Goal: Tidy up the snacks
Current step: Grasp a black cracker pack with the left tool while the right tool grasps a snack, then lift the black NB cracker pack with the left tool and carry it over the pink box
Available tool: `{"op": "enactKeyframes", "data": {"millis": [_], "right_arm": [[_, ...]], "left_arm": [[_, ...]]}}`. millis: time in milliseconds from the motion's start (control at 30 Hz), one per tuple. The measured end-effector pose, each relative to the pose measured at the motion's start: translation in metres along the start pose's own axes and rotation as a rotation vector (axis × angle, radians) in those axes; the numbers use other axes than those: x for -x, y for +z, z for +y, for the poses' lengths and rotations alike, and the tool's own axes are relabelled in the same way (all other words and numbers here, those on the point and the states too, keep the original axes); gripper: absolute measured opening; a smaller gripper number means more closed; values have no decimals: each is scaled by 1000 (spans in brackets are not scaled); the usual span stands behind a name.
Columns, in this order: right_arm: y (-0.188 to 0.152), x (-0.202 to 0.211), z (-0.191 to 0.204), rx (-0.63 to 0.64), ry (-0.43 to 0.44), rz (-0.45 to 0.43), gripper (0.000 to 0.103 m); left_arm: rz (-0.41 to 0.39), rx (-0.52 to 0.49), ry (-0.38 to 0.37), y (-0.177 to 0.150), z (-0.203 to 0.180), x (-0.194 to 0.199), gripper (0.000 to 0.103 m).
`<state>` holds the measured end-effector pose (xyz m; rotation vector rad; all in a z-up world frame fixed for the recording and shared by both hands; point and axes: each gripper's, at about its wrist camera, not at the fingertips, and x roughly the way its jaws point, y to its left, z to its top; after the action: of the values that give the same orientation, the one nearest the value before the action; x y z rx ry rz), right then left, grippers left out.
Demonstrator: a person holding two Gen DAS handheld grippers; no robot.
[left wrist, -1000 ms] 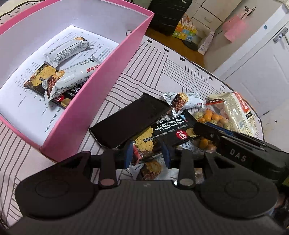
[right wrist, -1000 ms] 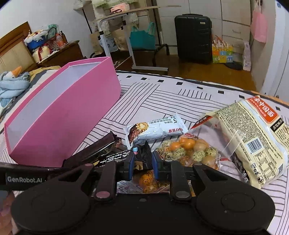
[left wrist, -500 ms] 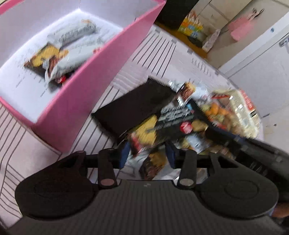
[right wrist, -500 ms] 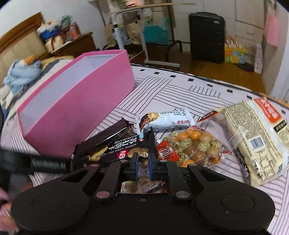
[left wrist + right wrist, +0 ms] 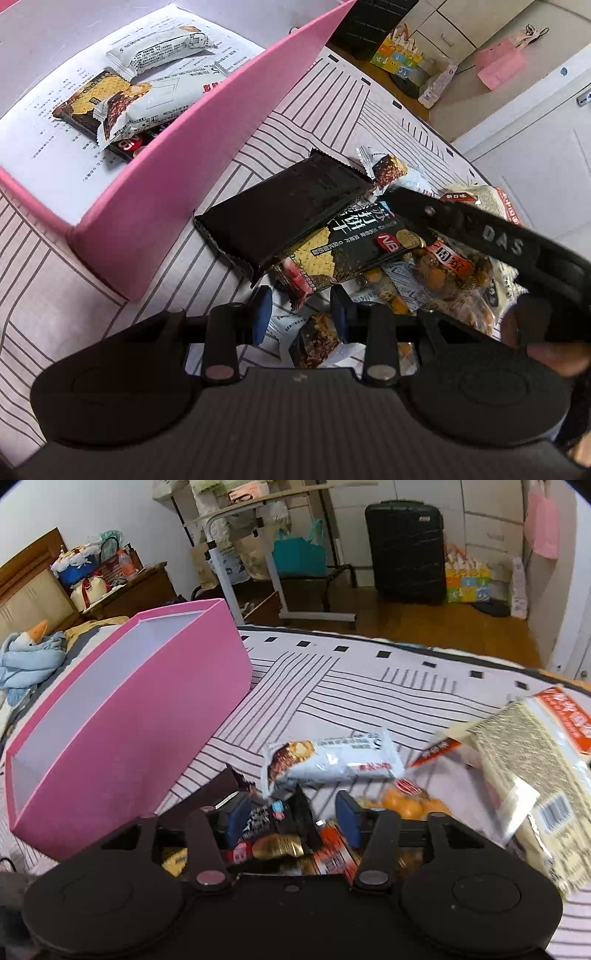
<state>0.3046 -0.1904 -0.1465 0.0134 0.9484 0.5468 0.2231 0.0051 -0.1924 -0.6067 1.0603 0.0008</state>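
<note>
Left wrist view shows your left gripper [image 5: 301, 312] closing, jaws narrowly apart over the snack pile [image 5: 354, 254], pinching nothing; your right gripper [image 5: 293, 816] opens over the same heap. The right tool hides several packets, and the noodle pack [image 5: 532, 760] is blurred. Three snacks lie in the pink box [image 5: 207, 122] on the striped cloth [image 5: 369, 690]; a suitcase [image 5: 404, 550] stands behind.
</note>
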Motion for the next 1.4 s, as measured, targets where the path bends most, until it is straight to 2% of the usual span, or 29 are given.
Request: {"op": "enactKeyframes", "data": {"millis": [100,167,200,400,500,633,833,1033,1233,1400], "right_arm": [[2,-11,8,57,56,104,64],[-1,-9,17,92,54,116,64],[-3,-9,19,95,73,132,61],[-9,0,21,49,37,108,41],[-13,11,12,5,35,95,37],[-19,27,4,-54,60,73,34],[-30,54,7,-92,59,67,32],[-50,77,13,-96,-1,62,30],[-73,93,19,-132,-72,42,27],[-86,84,10,-180,-94,68,25]], "left_arm": [[-2,10,-14,0,4,1,37],[1,19,-29,2,6,0,38],[2,22,-37,2,6,0,39],[5,-31,-76,0,-1,-2,42],[42,-18,-128,-1,0,-2,42],[55,-39,-159,-7,-3,3,42],[67,-114,-221,-14,-14,19,42],[122,-196,-224,-24,-21,22,42],[139,-264,-202,-34,-23,23,33],[131,-324,-120,-41,-23,30,35]]}}
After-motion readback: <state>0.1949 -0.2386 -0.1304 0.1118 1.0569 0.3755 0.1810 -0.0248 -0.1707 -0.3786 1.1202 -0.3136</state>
